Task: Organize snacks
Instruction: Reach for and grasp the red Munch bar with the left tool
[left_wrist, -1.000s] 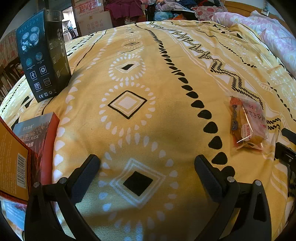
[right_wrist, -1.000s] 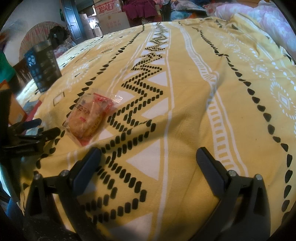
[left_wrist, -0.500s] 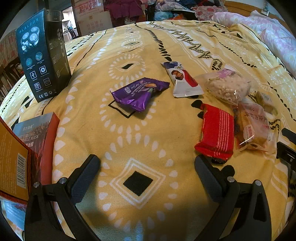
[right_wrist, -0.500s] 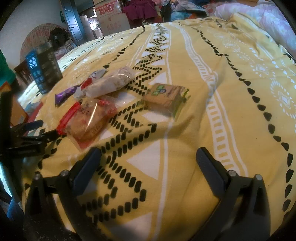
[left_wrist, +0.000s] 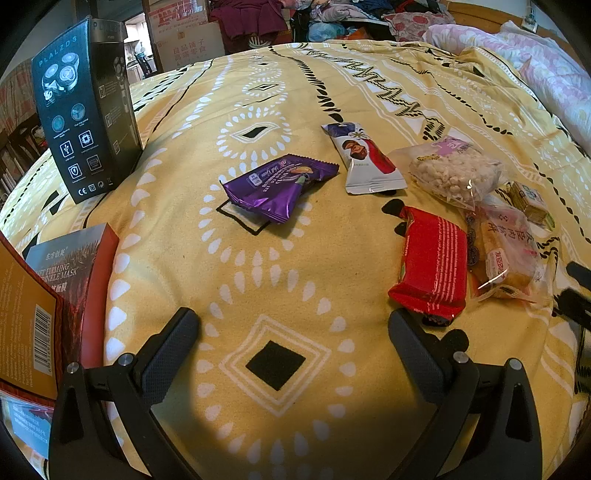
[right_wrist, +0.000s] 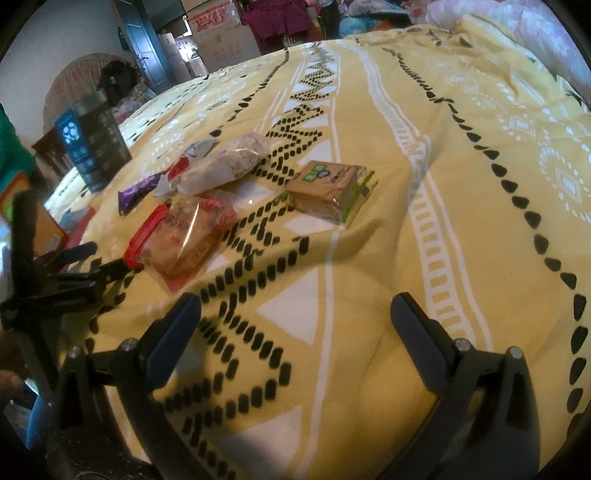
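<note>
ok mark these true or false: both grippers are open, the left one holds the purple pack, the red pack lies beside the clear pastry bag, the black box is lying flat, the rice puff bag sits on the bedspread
1. Both grippers are open. True: the left gripper and the right gripper each have their jaws spread wide, empty.
2. The left gripper holds the purple pack. False: it lies free on the bedspread.
3. The red pack lies beside the pastry bag. True.
4. The black box lies flat. False: it stands upright.
5. The rice puff bag sits on the bedspread. True.
</note>
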